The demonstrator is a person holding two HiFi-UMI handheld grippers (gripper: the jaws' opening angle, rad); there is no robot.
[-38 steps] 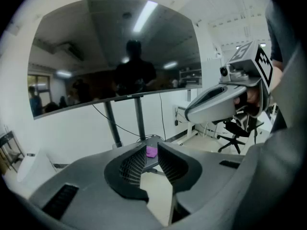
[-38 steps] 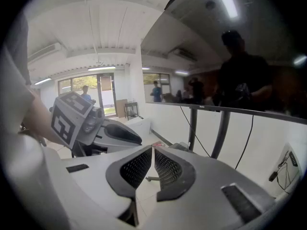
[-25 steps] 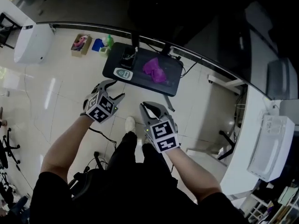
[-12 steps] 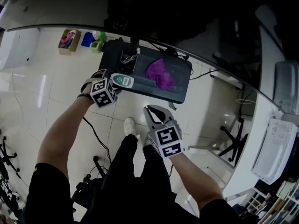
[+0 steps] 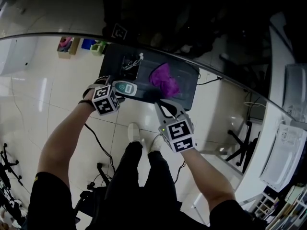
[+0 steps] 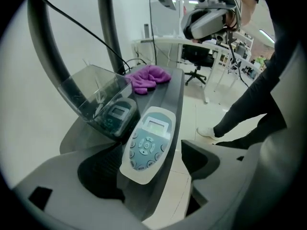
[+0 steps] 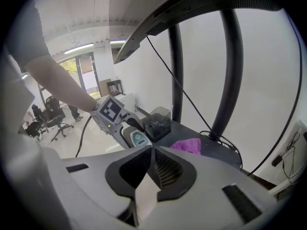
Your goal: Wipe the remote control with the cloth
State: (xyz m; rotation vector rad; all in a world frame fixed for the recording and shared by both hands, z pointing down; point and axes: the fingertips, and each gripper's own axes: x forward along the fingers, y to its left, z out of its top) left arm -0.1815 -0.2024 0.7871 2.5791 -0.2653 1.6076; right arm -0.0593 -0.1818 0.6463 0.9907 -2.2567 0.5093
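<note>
Two hand-held grippers at a dark table (image 5: 188, 94).
On the left gripper (image 5: 119, 90) the fingers had just been opening and stood wide apart, the remote control (image 6: 146, 145) lying between them at the table's edge. The purple cloth (image 5: 164, 77) lay just beyond the right gripper (image 5: 162, 105), whose fingers were closed together, empty.

The right tongs (image 7: 152, 150) hide the near edge of the purple cloth (image 7: 188, 144).
</note>
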